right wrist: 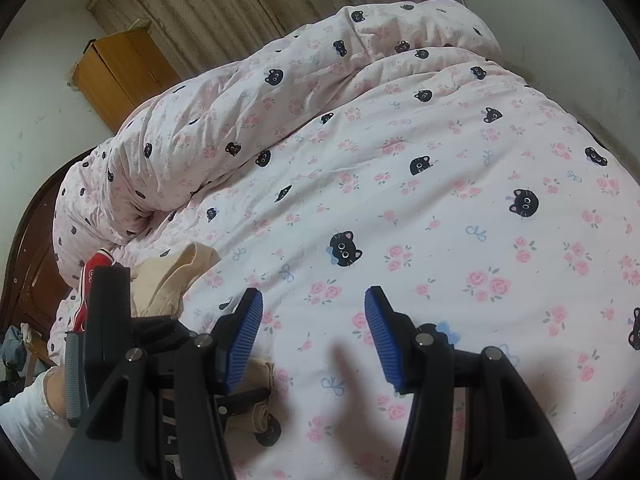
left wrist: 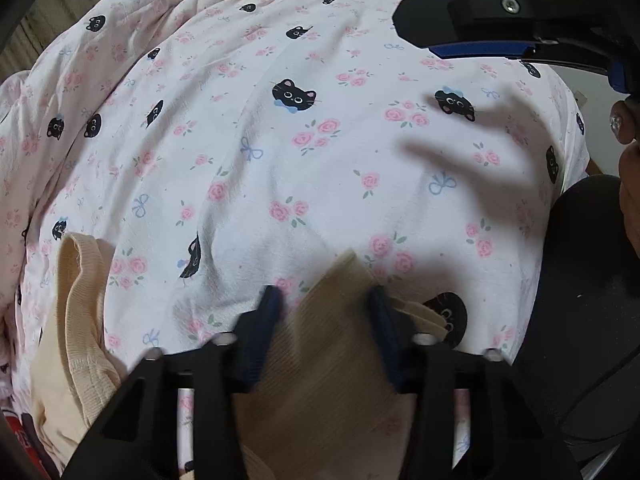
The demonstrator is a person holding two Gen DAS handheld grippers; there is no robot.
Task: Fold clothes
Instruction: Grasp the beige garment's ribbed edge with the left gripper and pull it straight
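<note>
Closest to the viewer, the left gripper (left wrist: 324, 300) points steeply down at the bed, and a ribbed beige garment (left wrist: 320, 360) lies directly between its two dark blue fingers (left wrist: 268, 312). The picture is blurred there, so it is hard to say whether the pads are pressing the cloth yet; the jaws stand fairly narrow around a raised corner of the fabric, with the corner's tip poking up just past the fingertips. The garment's long axis seems to run from that corner back under the left gripper and then off to the gripper's left, where a second bunched part of the same beige cloth (left wrist: 80, 300) lies on the cat-and-rose bedsheet (left wrist: 340, 152). Taking the beige garment as the landmark: the right gripper (right wrist: 314, 330) hangs beside it on its right side, jaws parted about halfway and holding nothing, its blue ribbed pads (right wrist: 244, 336) above bare sheet. In the right wrist view a small end of the beige cloth (right wrist: 260, 384) sits just beside that gripper's left finger, not between the fingers. So the left hand is plainly the nearer one to the garment. Beyond the garment, a rolled quilt (right wrist: 200, 140) in the same print lies farther up the bed, and past that stand a wooden cabinet (right wrist: 120, 76) and curtains (right wrist: 240, 0).
</note>
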